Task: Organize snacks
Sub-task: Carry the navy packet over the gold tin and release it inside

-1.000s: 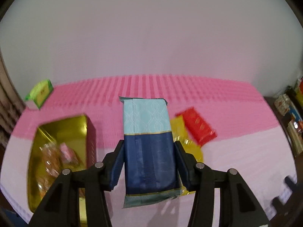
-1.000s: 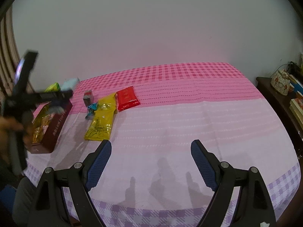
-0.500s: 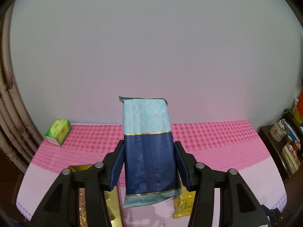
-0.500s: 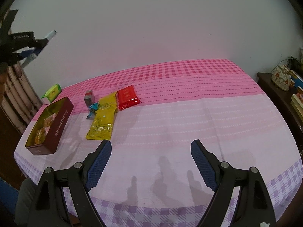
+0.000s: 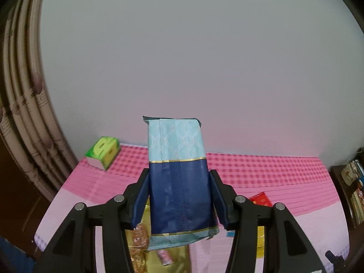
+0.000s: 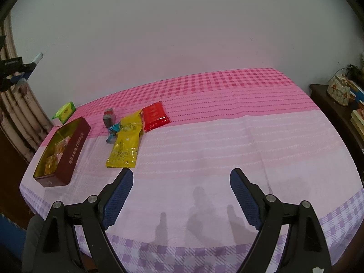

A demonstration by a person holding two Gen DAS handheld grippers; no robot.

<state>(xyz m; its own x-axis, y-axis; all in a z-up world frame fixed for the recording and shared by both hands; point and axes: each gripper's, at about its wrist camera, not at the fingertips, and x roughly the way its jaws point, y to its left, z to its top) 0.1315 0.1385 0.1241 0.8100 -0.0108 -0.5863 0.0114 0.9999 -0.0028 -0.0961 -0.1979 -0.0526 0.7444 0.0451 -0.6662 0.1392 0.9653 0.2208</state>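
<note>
The left gripper [image 5: 179, 201] has risen with the packet [image 5: 178, 182] since the earlier frames, so the tin [image 5: 179, 259] that sat lower left now lies right under the jaws and more wall shows behind. The jaws are clenched on the packet's dark lower half, its long axis running straight out along the fingers, so I judge it must come down into the tin. The right gripper [image 6: 180, 196] hangs empty, jaws released, over bare cloth [image 6: 227, 147], well apart from the tin and the loose snacks [image 6: 127, 145] beyond; the left hand is nearer.
</note>
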